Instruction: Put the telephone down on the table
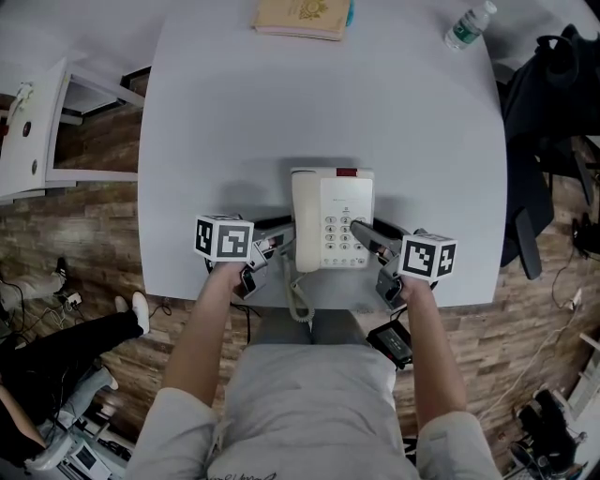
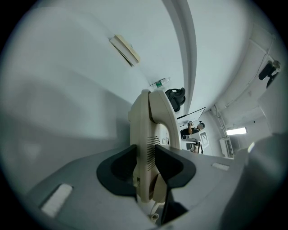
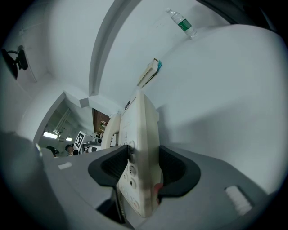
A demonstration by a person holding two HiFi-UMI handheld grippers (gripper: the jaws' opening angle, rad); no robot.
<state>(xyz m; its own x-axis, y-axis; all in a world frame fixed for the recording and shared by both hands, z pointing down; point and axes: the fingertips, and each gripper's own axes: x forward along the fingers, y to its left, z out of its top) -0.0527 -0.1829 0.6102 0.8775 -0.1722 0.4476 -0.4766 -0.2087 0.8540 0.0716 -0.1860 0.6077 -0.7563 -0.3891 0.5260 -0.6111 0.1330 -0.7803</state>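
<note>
A cream push-button telephone [image 1: 328,216] with its handset on the cradle is at the near edge of the white table [image 1: 281,94]. Whether it rests on the tabletop or hovers just above it cannot be told. My left gripper [image 1: 281,234] is shut on the telephone's handset side, its dark pads pressing both faces of the body [image 2: 153,117]. My right gripper [image 1: 366,234] is shut on the keypad side, one pad on the buttons and one on the underside [image 3: 141,130]. The coiled cord [image 1: 298,300] hangs over the table's front edge.
A tan book [image 1: 300,17] lies at the table's far edge, and a plastic bottle [image 1: 469,26] lies at the far right corner. A black chair with clothing [image 1: 544,112] stands to the right, a white cabinet [image 1: 37,122] to the left.
</note>
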